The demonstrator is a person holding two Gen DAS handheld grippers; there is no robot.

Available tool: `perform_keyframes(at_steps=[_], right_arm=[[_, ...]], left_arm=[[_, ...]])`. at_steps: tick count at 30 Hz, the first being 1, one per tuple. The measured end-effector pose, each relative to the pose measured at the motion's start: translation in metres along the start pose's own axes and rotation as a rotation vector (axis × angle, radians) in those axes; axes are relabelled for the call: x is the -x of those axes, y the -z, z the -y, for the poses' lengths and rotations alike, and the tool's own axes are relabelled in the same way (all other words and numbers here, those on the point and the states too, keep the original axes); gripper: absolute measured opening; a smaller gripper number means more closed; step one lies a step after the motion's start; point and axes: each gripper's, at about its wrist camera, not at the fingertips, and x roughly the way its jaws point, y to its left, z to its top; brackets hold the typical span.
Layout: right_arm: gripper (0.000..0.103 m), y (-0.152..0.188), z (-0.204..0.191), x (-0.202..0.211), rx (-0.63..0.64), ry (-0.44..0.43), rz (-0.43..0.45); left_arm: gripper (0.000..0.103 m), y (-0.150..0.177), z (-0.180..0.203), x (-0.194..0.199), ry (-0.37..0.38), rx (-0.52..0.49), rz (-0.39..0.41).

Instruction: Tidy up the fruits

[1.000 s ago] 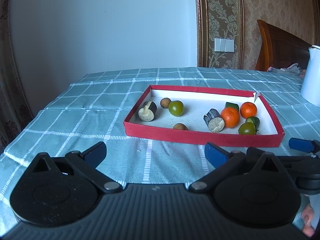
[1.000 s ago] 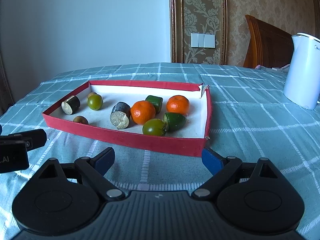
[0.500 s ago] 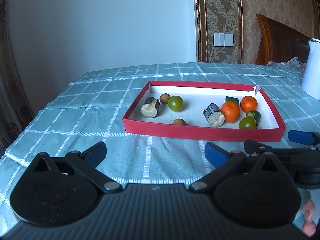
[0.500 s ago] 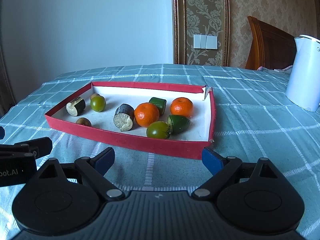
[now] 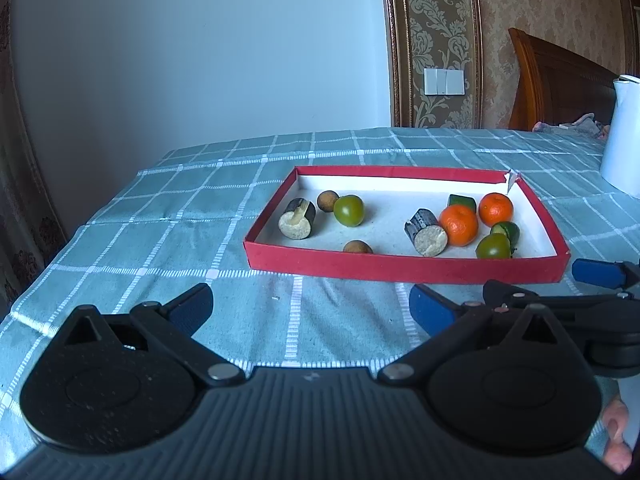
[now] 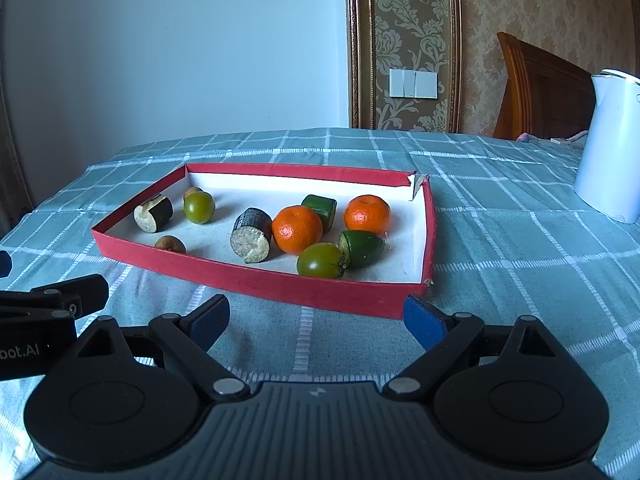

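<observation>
Left gripper (image 5: 310, 306) spread wide, empty, low over tablecloth (image 5: 160, 240), short of red tray (image 5: 400, 270). Fruits all inside tray: dark stub (image 5: 297, 218), green fruit (image 5: 349, 210) at left; oranges (image 6: 297, 229) clustered right. Right gripper (image 6: 316, 318) also spread, empty, before near rim. Best approach: lift over rim, descend straight onto one piece, avoid nudging neighbours.

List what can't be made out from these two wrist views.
- White kettle: cut off by the right edge in the left wrist view; lid and handle unseen.
- Small brown fruit: mostly hidden behind the green fruit in the right wrist view.
- Near brown fruit: its lower part hidden by the red tray wall.
- Left gripper: only one of its fingers shows at the right wrist view's left edge.
</observation>
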Motion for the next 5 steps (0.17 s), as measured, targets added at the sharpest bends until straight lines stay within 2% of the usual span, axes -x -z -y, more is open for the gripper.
perform_keyframes(at_steps=[5], right_arm=[[0.094, 0.0006, 0.0011, 0.0, -0.003, -0.004, -0.001]], left_arm=[[0.103, 0.0015, 0.0037, 0.0011, -0.029, -0.019, 0.036]])
